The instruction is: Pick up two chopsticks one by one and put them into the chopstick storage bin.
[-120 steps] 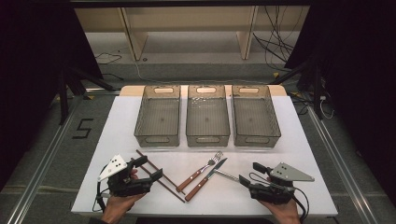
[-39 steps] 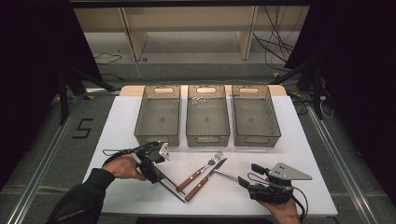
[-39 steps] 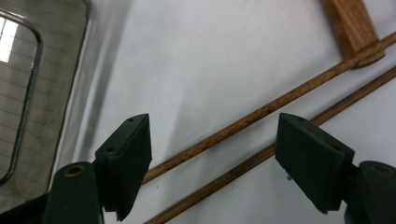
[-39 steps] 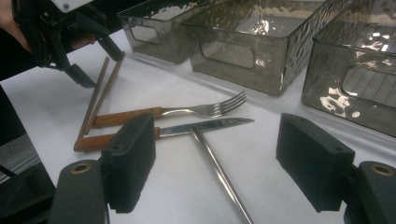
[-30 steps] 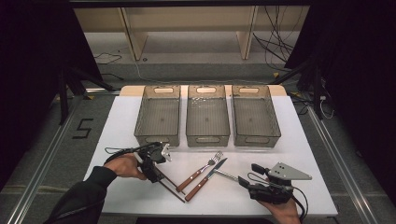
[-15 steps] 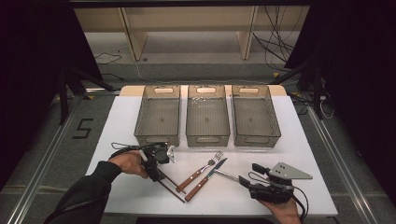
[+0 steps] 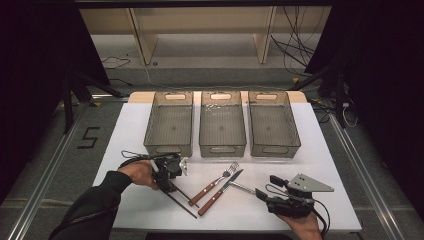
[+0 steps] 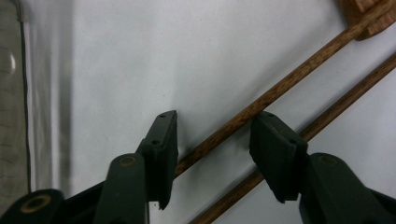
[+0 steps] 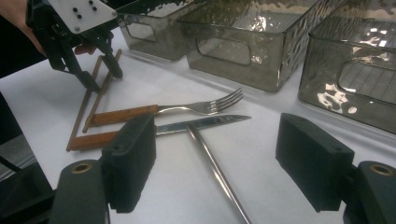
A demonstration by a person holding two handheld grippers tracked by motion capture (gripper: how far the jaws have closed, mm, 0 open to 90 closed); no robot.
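Table (image 7: 150, 120) bright under overhead light on my feed, surroundings near black; glare on bins (image 9: 261, 42), close jaws look soft.

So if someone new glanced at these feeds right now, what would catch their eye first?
Probably the left gripper, tipped down over the pair of wooden chopsticks at the table's near left; its jaws have just been closing, with one stick between them but not yet pinched. Next, the three smoky plastic bins in a row at the back. Then the fork and knife lying side by side mid-table, ahead of the open right gripper.
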